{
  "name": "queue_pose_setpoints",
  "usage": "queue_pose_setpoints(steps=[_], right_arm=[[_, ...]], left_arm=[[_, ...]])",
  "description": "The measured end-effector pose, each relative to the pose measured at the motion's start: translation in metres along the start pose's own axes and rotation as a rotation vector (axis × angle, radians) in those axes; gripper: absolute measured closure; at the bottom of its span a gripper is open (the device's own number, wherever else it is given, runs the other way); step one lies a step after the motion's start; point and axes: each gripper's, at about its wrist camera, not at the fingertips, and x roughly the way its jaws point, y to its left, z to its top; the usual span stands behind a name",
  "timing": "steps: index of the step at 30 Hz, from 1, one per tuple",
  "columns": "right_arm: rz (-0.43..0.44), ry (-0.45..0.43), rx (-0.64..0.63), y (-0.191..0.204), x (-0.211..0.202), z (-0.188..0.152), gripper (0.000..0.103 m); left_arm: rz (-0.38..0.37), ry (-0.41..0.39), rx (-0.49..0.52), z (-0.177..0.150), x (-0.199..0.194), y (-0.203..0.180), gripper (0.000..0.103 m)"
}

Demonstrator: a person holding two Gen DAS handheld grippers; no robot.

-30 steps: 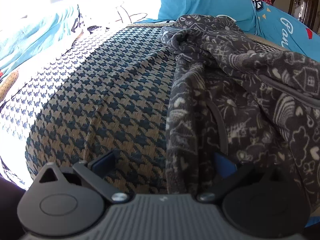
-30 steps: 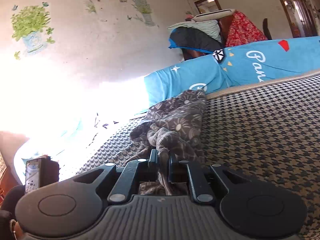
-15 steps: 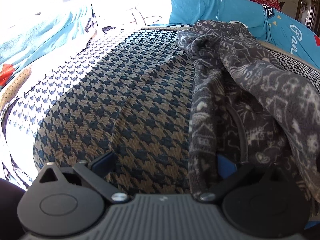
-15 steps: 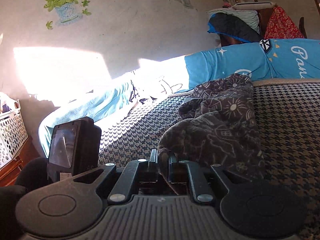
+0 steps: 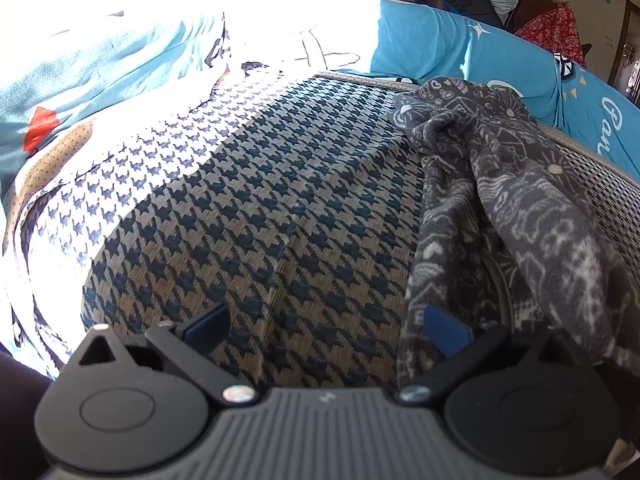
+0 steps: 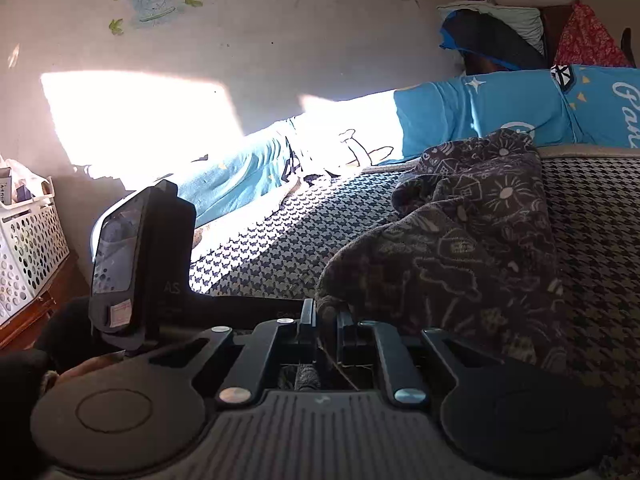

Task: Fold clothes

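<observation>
Mid-fold: dark grey fleece garment with white doodle print [image 6: 472,240] draped across houndstooth bedcover [image 5: 260,208], edge pinched in nearly closed right gripper [image 6: 326,322]. Left gripper [image 5: 326,322] wide open, seemingly holding nothing. Next: carry the edge over.

Left gripper [image 5: 326,326]: jaws wide apart, nothing pinched.
Grey fleece with white drawings [image 5: 516,208]: at 3 o'clock, touching one blue pad [image 5: 446,332].
Houndstooth bed cover [image 5: 272,216]: underneath.
Blue pillow [image 5: 460,52]: at 1 o'clock.

Right gripper [image 6: 326,322] clamped, left gripper [image 5: 326,326] wide.
</observation>
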Motion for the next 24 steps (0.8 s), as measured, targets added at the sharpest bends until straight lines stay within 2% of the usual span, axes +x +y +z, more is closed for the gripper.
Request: queue_pose_setpoints(steps=[5,12,18,22,24], right_arm=[[0.013,0.023,-0.033,0.007,0.010,-0.004,0.092],[0.018,0.077,-0.096,0.018,0.027,-0.017,0.092],[0.012,0.151,-0.139,0.022,0.051,-0.033,0.092],[-0.022,0.195,-0.151,0.018,0.067,-0.047,0.091],[-0.011,0.195,-0.176,0.021,0.065,-0.050,0.082]], left_arm=[[0.030,-0.048,-0.060,0.006,-0.010,0.016,0.000],[0.011,-0.089,-0.088,0.010,-0.021,0.024,0.000],[-0.033,-0.101,-0.064,0.013,-0.026,0.016,0.000],[-0.079,-0.099,-0.036,0.014,-0.028,0.006,0.000],[-0.103,-0.098,-0.018,0.015,-0.028,0.000,0.000]])
